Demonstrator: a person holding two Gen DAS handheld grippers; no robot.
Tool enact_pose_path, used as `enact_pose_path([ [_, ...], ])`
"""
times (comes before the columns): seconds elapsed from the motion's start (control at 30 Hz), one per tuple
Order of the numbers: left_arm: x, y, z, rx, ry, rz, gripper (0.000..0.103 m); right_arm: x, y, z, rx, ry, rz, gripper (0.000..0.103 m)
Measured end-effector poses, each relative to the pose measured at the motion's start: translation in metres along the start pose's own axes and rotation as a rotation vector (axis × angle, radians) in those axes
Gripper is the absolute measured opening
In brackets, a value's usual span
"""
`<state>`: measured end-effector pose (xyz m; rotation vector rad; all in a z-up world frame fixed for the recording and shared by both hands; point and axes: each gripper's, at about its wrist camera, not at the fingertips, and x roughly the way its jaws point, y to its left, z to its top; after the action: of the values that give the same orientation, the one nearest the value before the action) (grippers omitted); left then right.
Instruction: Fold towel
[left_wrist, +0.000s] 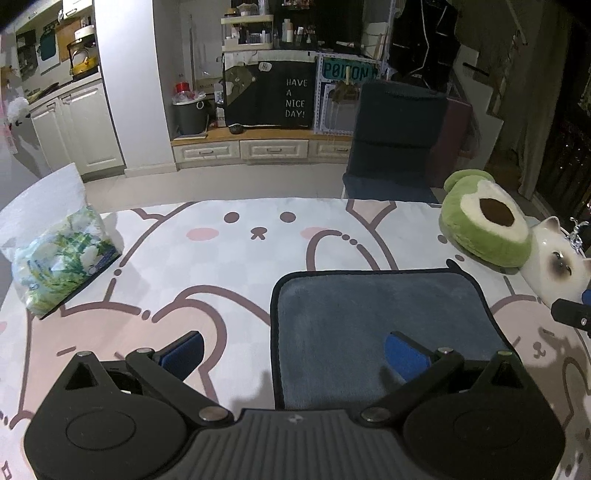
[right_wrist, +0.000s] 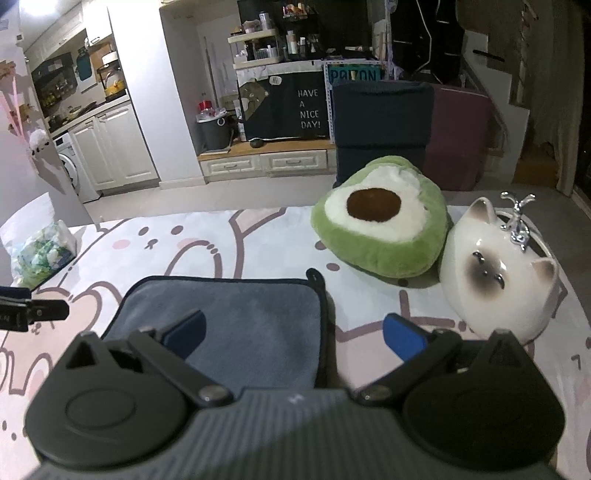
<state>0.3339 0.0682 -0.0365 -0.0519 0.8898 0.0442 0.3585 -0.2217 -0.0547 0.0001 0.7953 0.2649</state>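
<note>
- You are holding your left gripper (left_wrist: 295, 354) with its blue pads spread wide, gripping nothing, straddling the left edge of the towel (left_wrist: 380, 325).
- You are holding your right gripper (right_wrist: 293, 338) likewise released, its fingers parted on either side of the towel's (right_wrist: 243, 321) right edge.
- The grey towel, trimmed in dark binding, is lying flat on the cartoon-printed tablecloth (left_wrist: 221, 266), close in front of both grippers.
- A green avocado plush (right_wrist: 380, 229) is sitting beyond the towel's right corner, touching a white ceramic cat (right_wrist: 495, 273).
- A plastic bag (left_wrist: 59, 262) with a green and white print is resting well apart, at the table's far left.
</note>
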Motion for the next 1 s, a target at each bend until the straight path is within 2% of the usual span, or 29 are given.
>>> enact_pose_path([
  [0.43, -0.069, -0.010, -0.032, 0.021, -0.057, 0.022, 0.102, -0.063, 0.017, -0.025, -0.036, -0.044, 0.005, 0.103],
  [1.0, -0.145, -0.027, -0.078, 0.041, -0.131, 0.007, 0.102, -0.137, 0.037, -0.062, -0.064, -0.103, 0.017, 0.103],
])
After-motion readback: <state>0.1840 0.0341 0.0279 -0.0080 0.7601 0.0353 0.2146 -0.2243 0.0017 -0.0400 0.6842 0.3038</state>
